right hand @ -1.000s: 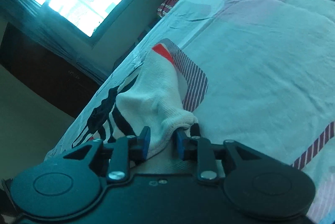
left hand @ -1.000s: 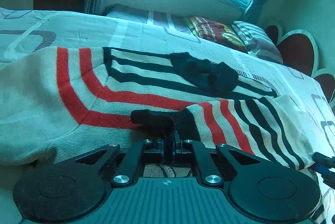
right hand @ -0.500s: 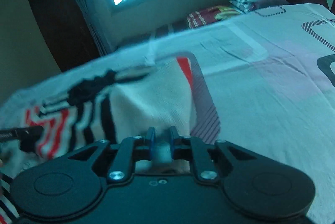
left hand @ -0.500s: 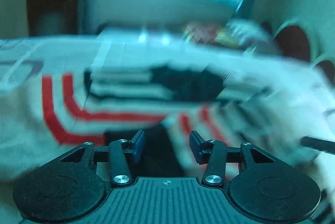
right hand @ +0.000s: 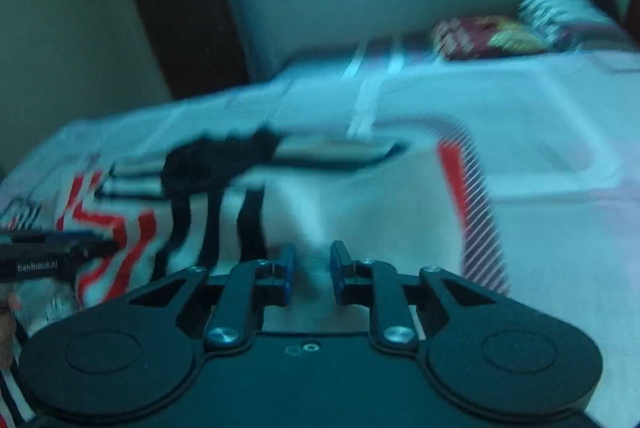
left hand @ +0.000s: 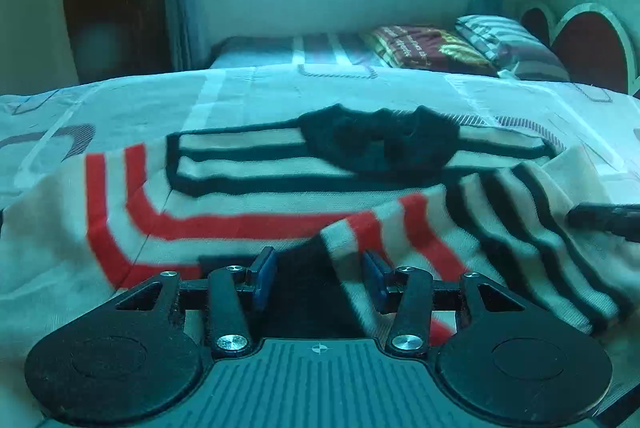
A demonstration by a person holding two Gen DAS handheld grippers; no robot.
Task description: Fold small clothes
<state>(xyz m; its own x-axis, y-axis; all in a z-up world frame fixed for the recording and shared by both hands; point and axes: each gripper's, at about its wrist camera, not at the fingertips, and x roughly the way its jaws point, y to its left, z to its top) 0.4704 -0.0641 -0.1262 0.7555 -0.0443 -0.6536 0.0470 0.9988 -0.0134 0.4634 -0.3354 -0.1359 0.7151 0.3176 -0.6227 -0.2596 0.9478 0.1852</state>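
Pale lettering runs along the side of the left gripper (right hand: 60, 254) where it enters the right wrist view at the left edge. Blur makes it hard to read; it may say something like "GenRobot.AI". A dark red pillow (left hand: 430, 48) bears gold print, unreadable.

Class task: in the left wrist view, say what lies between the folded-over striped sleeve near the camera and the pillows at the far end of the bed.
The left wrist view shows the sweater's black collar, then bare patterned bedsheet.
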